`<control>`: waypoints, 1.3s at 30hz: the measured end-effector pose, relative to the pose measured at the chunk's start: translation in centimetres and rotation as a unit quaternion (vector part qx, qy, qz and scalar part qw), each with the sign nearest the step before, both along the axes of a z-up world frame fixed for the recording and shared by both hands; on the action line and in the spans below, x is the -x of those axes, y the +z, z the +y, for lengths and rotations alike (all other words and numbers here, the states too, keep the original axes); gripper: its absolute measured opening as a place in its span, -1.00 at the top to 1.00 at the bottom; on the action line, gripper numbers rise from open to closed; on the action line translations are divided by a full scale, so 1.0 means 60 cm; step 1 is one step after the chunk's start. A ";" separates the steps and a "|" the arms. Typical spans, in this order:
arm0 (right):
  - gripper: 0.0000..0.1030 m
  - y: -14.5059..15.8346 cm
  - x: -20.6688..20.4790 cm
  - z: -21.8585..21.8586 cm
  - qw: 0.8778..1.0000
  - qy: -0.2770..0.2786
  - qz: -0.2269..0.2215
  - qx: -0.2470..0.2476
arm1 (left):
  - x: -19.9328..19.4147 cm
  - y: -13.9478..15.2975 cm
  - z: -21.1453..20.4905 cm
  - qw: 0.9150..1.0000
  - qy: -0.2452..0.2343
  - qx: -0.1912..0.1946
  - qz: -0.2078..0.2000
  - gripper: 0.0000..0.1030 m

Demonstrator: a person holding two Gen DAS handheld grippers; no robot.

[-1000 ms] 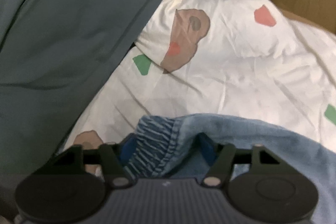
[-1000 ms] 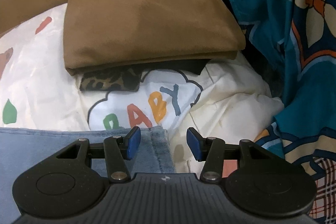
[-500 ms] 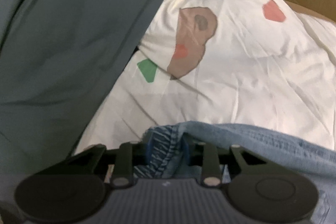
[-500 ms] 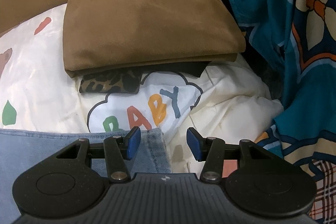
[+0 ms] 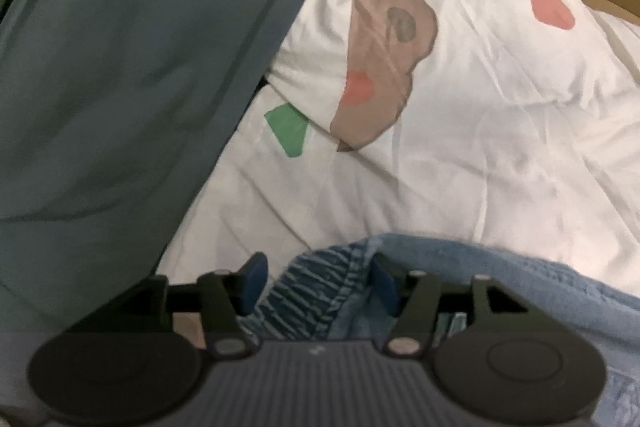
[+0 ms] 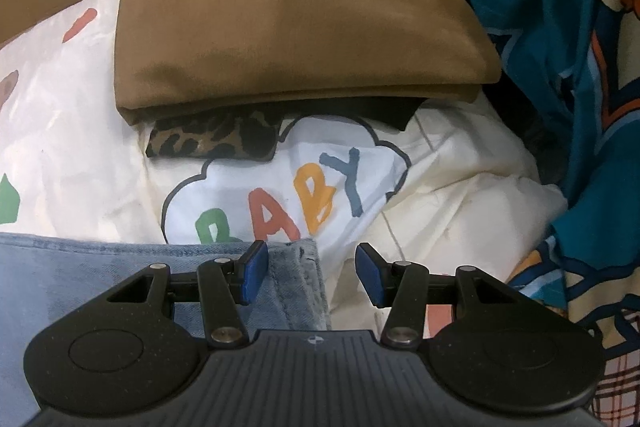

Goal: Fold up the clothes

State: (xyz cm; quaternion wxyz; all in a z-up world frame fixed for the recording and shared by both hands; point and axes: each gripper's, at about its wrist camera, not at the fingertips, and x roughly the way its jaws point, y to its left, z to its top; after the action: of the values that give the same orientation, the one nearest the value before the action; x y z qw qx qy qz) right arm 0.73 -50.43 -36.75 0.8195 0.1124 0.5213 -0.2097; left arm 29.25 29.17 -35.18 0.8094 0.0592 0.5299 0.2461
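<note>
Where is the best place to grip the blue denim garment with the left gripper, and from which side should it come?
Probably the gathered elastic waistband of the denim garment: it bunches up thickly above the white sheet. Come from above, pads straddling the band. The left gripper is opening, waistband between its jaws, unpressed.

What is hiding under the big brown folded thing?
Under the brown folded garment peek a leopard-print cloth and something black. Most of both is covered.

Left wrist view dim, soft, slightly motion-blurred; white sheet (image 5: 460, 155) beyond claw brightest, grey cloth (image 5: 120, 75) left of claw in murky shadow. Right wrist view brighter, sharp; dark shadow under brown folded garment (image 6: 296, 11). Fisheye bending and dark corners at edges.
</note>
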 end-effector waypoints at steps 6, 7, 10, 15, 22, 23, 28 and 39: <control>-0.08 0.018 0.008 -0.006 1.000 0.005 -0.013 0.002 | 0.016 0.046 -0.034 0.999 -0.038 -0.011 -0.023 -0.13; -0.08 0.020 0.010 -0.007 1.000 0.006 -0.015 -0.001 | 0.019 0.054 -0.042 0.999 -0.045 -0.009 -0.029 -0.13; -0.08 0.020 0.016 -0.009 1.000 0.012 -0.018 -0.010 | 0.022 0.075 -0.071 0.997 -0.070 0.001 -0.042 -0.13; -0.08 0.015 0.016 -0.001 0.999 0.034 -0.020 -0.024 | 0.018 0.095 -0.142 0.990 -0.122 0.038 -0.052 -0.13; 0.11 0.010 0.000 0.015 0.996 0.084 -0.013 -0.020 | 0.018 0.064 -0.277 0.963 -0.249 0.096 -0.040 -0.13; 0.21 0.009 -0.003 0.018 0.996 0.089 -0.009 -0.017 | 0.020 0.061 -0.295 0.958 -0.261 0.110 -0.040 -0.13; 0.63 0.004 -0.016 0.018 0.994 0.108 0.013 0.006 | 0.029 0.047 -0.365 0.929 -0.345 0.132 -0.031 -0.13; 0.65 0.012 -0.017 0.008 0.994 0.112 0.000 0.001 | 0.053 0.028 -0.463 0.872 -0.468 0.147 0.007 -0.11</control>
State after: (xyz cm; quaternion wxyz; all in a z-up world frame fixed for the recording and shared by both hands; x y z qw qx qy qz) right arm 1.74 -49.96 -36.01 0.8378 0.0525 0.5308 -0.1170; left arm 26.04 1.40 -33.49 0.8258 0.1824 0.4755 -0.2422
